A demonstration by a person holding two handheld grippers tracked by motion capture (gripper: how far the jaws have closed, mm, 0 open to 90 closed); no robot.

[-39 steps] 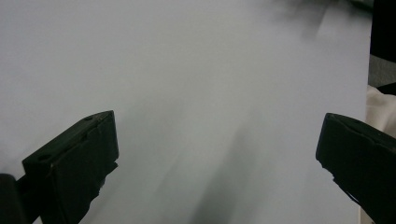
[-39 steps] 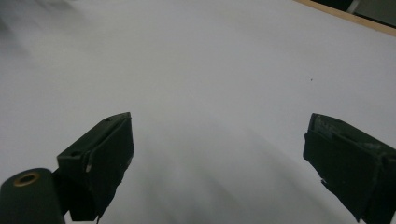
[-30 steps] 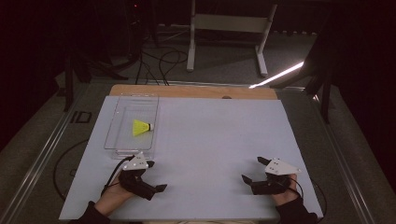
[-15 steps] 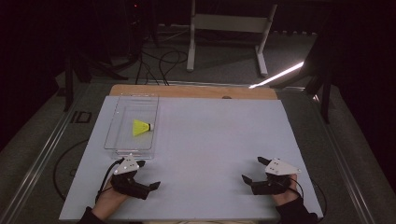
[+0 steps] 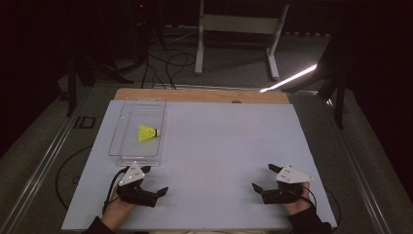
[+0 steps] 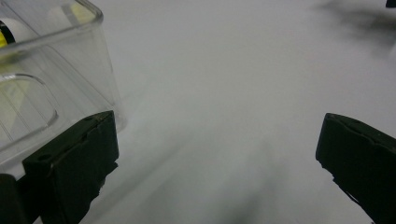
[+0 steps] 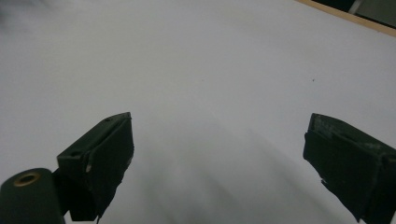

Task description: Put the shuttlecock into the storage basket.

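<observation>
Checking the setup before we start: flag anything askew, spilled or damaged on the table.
Nothing stands out. The yellow shuttlecock lies on its side inside the clear box, which sits flat on the white sheet. The left gripper and right gripper hold nothing, jaws open.

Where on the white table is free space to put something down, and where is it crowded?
Free: the wide white surface between the clear box and the table's right edge, ahead of the right gripper. Crowded: the near left, where the left gripper sits close to the box holding a yellow shuttlecock.
</observation>
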